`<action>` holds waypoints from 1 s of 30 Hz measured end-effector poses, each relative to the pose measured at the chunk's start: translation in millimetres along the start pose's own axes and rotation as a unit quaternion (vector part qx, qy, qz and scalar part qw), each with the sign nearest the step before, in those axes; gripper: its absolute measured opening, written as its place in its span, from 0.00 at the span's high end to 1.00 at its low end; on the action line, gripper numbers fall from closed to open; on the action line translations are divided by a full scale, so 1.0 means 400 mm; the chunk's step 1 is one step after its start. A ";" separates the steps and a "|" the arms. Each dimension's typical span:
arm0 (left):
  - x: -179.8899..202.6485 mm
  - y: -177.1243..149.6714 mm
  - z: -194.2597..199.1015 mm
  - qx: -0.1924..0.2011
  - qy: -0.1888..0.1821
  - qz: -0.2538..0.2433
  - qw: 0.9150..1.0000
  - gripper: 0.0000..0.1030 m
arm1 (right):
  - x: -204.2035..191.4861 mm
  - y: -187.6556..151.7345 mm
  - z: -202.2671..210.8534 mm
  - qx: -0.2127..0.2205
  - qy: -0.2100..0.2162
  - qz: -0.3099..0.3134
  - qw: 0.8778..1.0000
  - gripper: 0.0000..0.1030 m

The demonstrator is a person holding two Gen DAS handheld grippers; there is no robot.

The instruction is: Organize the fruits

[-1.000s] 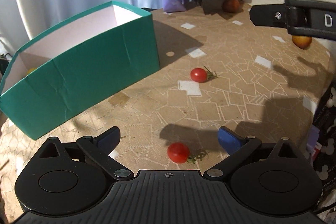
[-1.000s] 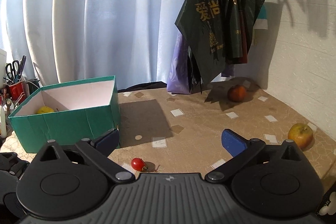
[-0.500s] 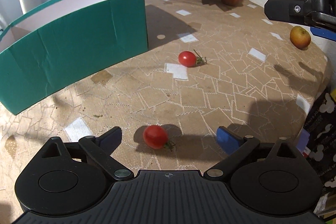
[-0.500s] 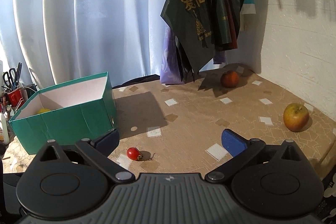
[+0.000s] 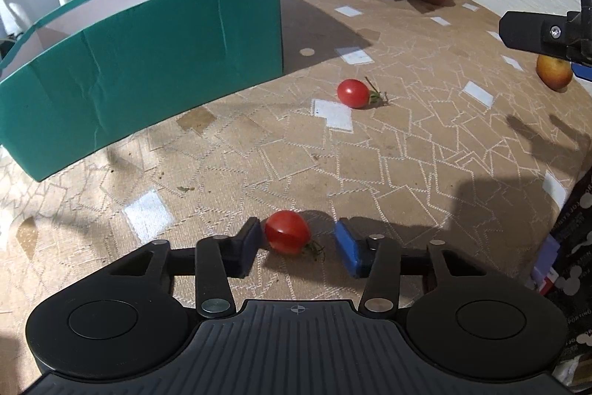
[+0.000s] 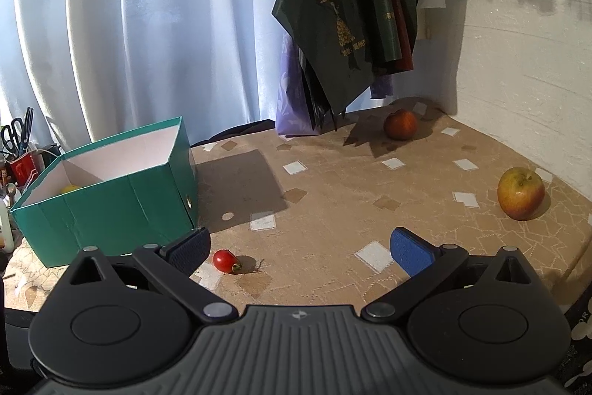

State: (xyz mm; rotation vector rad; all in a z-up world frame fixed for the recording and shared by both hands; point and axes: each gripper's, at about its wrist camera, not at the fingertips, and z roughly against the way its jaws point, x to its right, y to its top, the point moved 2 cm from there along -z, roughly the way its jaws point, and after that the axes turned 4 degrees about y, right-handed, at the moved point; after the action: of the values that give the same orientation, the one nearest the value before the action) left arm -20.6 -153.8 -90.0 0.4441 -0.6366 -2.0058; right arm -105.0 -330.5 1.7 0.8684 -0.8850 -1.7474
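My left gripper (image 5: 299, 239) sits low on the table with its jaws partly closed around a red cherry tomato (image 5: 288, 231). The left pad touches the tomato and the right pad stands a little apart. A second cherry tomato (image 5: 352, 93) lies further ahead; it also shows in the right wrist view (image 6: 225, 261). The green box (image 5: 140, 62) stands at the left, with a yellow fruit (image 6: 70, 188) inside. My right gripper (image 6: 299, 247) is open and empty above the table. An apple (image 6: 521, 193) lies at the right and a reddish fruit (image 6: 400, 124) at the back.
Dark bags (image 6: 355, 6) and a purple bag (image 6: 292, 113) hang at the back by the white wall (image 6: 518, 62). A cup with scissors (image 6: 18, 150) stands far left. The table edge (image 5: 566, 195) drops off at the right beside printed packaging.
My left gripper's jaws have narrowed around the near tomato, which now sits between the pads. My right gripper has shifted so the apple appears closer.
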 end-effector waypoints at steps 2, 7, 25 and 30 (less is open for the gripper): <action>-0.001 0.002 0.002 0.000 -0.002 0.002 1.000 0.72 | -0.004 -0.002 -0.008 -0.005 0.001 0.005 1.000 0.00; -0.011 0.002 0.009 -0.003 0.002 0.010 1.000 0.73 | -0.017 -0.006 -0.028 -0.020 0.012 0.015 1.000 0.00; -0.163 0.030 0.117 0.034 0.088 0.091 0.991 0.72 | -0.170 -0.067 -0.327 -0.143 0.060 0.121 0.980 0.56; -0.193 0.025 0.128 0.034 0.101 0.105 0.989 0.72 | -0.187 -0.069 -0.361 -0.150 0.062 0.133 0.978 0.64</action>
State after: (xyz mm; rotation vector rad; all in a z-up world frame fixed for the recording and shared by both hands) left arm -4.4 -77.5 -39.3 0.5890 -0.6008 -1.7177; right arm 28.5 -278.0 -79.8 0.6211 -0.6044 -1.5243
